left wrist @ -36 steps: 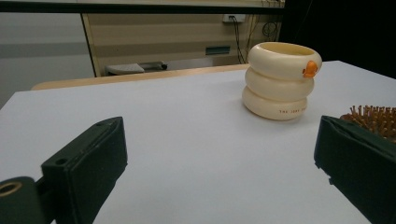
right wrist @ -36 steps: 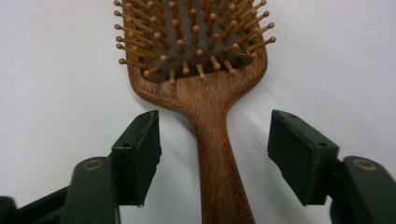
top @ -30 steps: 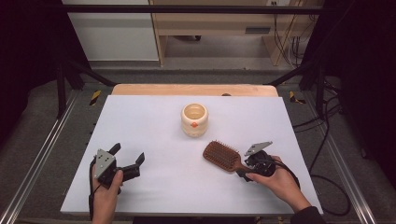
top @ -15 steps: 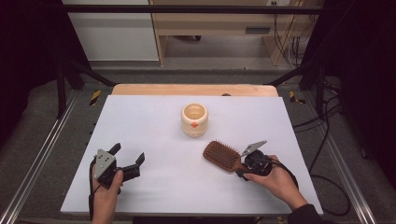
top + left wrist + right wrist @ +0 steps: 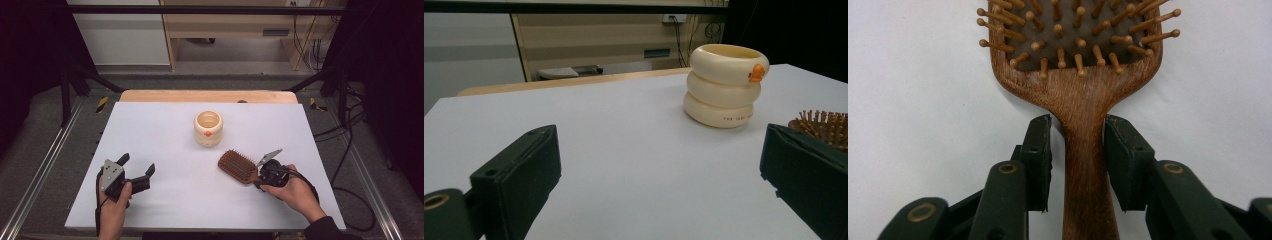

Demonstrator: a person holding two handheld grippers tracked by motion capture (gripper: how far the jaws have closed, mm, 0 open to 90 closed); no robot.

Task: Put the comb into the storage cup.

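Note:
A wooden hairbrush (image 5: 237, 166) lies bristles up on the white table (image 5: 165, 130), right of centre. In the right gripper view the brush's handle (image 5: 1087, 165) runs between my jaws, and my right gripper (image 5: 1078, 125) is shut on it just below the head. The high view shows that gripper (image 5: 260, 172) at the handle end, held by a hand. My left gripper (image 5: 136, 164) rests at the front left, open, with nothing between its fingers (image 5: 519, 175). A cream ringed cup (image 5: 208, 128) with an orange duck stands upright mid-table; it also appears ahead of the left gripper, the cup (image 5: 724, 85) to the right.
The brush's bristles (image 5: 821, 125) peek over the left gripper's right-hand pad. A wooden strip (image 5: 207, 96) edges the table's far side. Metal rails (image 5: 45, 165) run along both sides, and cables (image 5: 350, 150) trail off to the right.
My right gripper has slid a little left along the handle toward the brush head and its jaws have closed on it. The brush, cup and left gripper stayed put.

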